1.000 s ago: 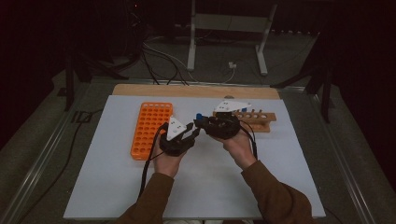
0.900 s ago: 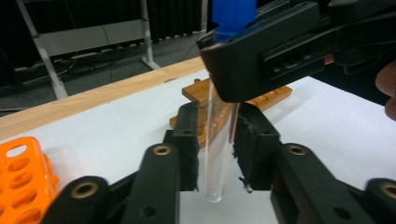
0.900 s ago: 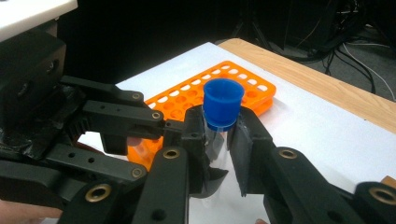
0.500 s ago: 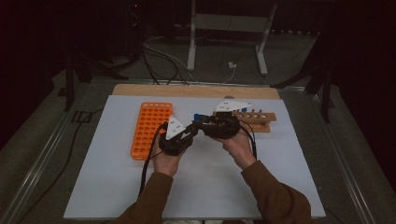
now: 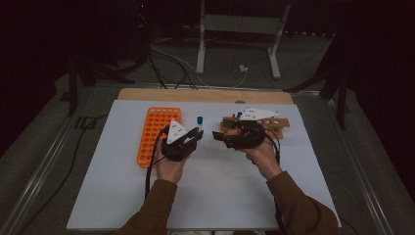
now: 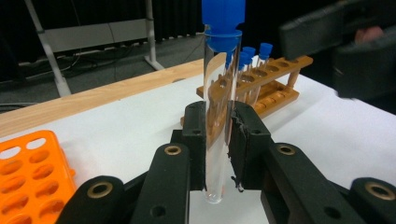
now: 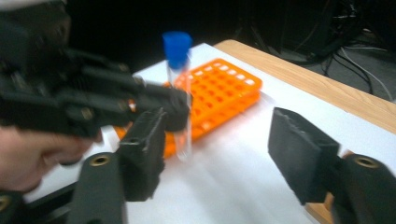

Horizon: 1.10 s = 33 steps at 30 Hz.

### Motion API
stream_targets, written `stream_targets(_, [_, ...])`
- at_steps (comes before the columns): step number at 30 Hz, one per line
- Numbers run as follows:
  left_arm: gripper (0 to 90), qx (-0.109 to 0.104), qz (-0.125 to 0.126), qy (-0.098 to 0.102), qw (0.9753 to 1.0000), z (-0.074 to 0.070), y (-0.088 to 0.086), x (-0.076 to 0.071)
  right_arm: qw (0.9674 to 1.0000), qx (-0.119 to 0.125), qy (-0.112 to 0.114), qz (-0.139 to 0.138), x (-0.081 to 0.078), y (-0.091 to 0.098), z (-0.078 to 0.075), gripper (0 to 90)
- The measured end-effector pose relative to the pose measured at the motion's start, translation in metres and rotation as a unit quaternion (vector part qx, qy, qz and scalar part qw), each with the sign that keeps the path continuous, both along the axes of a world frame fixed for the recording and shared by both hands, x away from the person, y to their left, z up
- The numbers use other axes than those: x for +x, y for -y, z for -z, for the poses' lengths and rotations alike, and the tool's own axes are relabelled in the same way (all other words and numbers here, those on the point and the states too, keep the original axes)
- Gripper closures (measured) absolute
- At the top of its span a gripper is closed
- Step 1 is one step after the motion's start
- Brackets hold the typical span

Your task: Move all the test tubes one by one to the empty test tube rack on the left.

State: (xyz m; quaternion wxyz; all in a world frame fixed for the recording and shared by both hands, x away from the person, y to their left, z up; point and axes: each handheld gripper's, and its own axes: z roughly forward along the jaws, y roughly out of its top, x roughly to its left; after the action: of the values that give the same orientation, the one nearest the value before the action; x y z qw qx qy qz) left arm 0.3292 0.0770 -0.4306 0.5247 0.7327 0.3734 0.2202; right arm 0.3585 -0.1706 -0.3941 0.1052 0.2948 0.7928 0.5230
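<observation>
A clear test tube with a blue cap point(image 6: 219, 116) stands upright between the pads of my left gripper point(image 6: 219, 140), which is shut on its lower half. From above, the tube's cap point(image 5: 199, 120) pokes up just beyond the left gripper point(image 5: 195, 134), right of the orange rack point(image 5: 156, 132). My right gripper point(image 7: 222, 144) has just been opening; its jaws stand apart with nothing between them, a short way right of the tube point(image 7: 180, 93). The right gripper point(image 5: 219, 134) sits in front of the wooden rack point(image 5: 280, 122), which holds several blue-capped tubes point(image 6: 254, 60).
The orange rack point(image 6: 32, 172) has many vacant holes. Both racks rest on a white board point(image 5: 215, 196) with a wooden strip point(image 5: 205, 95) along its far edge. Cables and a metal stand point(image 5: 235, 29) lie on the floor beyond the table.
The two grippers were together at the tube; the right one has opened, let go and drawn back to the right. The left gripper keeps the tube and has hardly moved.
</observation>
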Motion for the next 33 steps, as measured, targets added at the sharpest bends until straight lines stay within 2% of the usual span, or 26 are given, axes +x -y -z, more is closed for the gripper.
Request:
stream_targets(6, [78.8,-0.009,-0.007,0.002,0.9999,-0.004,-0.011,0.0,0.9993,-0.017,0.01,0.03,-0.005,0.019,0.007,15.2])
stream_targets(15, [78.8,-0.033,-0.019,0.009,0.9992,-0.01,-0.031,-0.001,0.9974,-0.032,0.029,0.058,-0.017,0.04,0.015,4.6])
stream_targets(21, [78.8,-0.04,-0.027,0.011,0.9988,-0.013,-0.046,-0.002,0.9965,-0.028,0.04,0.068,-0.023,0.052,0.021,2.5])
stream_targets(27, [78.7,-0.041,-0.041,0.016,0.9982,-0.014,-0.06,-0.003,0.9951,-0.028,0.038,0.087,-0.026,0.065,0.028,1.3])
stream_targets(30, [78.7,-0.047,-0.05,0.017,0.9975,-0.014,-0.068,-0.004,0.9947,-0.021,0.036,0.094,-0.028,0.073,0.031,0.4])
stream_targets(33, [78.7,-0.044,-0.055,0.018,0.9973,-0.012,-0.075,-0.006,0.994,-0.016,0.038,0.101,-0.031,0.08,0.032,0.4])
